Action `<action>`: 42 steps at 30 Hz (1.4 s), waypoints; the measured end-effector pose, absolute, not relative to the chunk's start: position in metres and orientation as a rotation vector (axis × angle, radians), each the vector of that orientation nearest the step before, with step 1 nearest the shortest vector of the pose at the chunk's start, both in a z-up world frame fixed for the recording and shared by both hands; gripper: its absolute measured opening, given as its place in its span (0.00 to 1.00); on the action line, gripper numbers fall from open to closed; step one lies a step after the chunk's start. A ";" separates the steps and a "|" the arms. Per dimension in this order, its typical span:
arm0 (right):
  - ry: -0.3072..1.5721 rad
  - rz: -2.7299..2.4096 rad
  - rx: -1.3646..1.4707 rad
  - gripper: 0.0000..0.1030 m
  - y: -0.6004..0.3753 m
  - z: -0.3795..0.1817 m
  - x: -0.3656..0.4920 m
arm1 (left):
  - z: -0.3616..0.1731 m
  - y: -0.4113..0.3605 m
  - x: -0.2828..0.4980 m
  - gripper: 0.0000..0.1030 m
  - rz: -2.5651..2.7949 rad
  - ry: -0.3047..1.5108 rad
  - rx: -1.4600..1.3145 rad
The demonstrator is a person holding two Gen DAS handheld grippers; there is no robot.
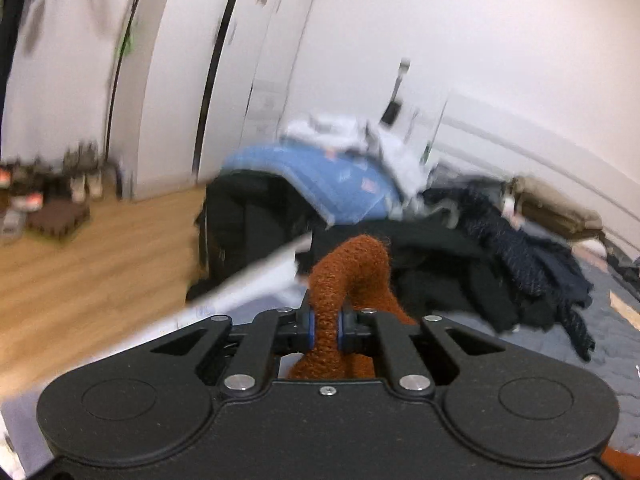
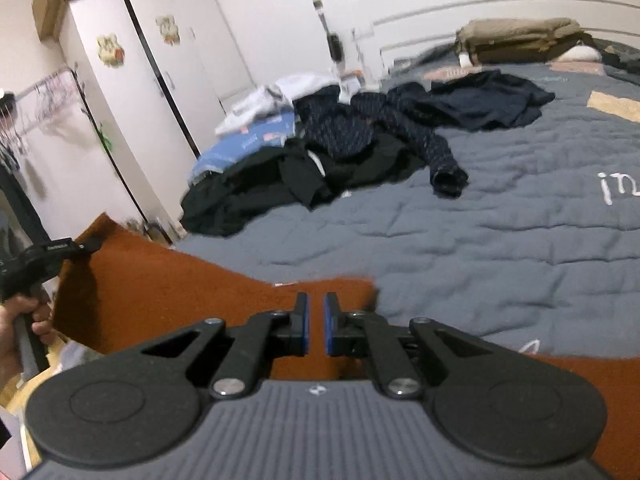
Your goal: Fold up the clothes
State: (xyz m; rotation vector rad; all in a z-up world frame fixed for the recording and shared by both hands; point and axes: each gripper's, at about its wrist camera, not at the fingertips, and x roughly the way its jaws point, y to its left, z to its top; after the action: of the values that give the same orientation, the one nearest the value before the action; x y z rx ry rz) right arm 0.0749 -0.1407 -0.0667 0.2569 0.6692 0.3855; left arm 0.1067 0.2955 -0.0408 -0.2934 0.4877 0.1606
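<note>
Over the grey quilted bed point(image 2: 460, 240), both grippers hold a rust-orange knit garment point(image 2: 168, 280).

Left gripper point(image 1: 325, 328) jaws are clamped on a bunched fold; right gripper point(image 2: 316, 324) jaws are nearly closed on its edge. White quilt lettering point(image 2: 618, 188) reads "in"; the rest is cut off.

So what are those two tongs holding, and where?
Both hold the rust-brown garment: left tongs pinch a bunched fold at one end, right tongs its upper edge.

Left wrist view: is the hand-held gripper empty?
No, the left hand-held gripper is shut on a bunched fold of the rust-orange garment.
</note>
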 end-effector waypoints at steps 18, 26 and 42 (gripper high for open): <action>0.737 0.252 0.256 0.23 -0.218 -0.071 -0.044 | -0.013 0.136 0.034 0.51 -0.359 0.535 -0.076; 0.761 0.182 0.145 0.26 -0.227 -0.100 -0.052 | -0.034 0.074 -0.011 0.58 -0.507 0.594 -0.098; 0.677 0.162 0.100 0.26 -0.258 -0.086 -0.020 | -0.089 -0.028 -0.031 0.60 -0.649 0.595 0.319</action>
State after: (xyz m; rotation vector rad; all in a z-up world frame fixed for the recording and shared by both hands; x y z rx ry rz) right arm -0.0203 -0.2578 -0.0865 0.1004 0.6772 0.1623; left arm -0.0313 -0.0277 -0.0891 0.3191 0.5951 -0.6493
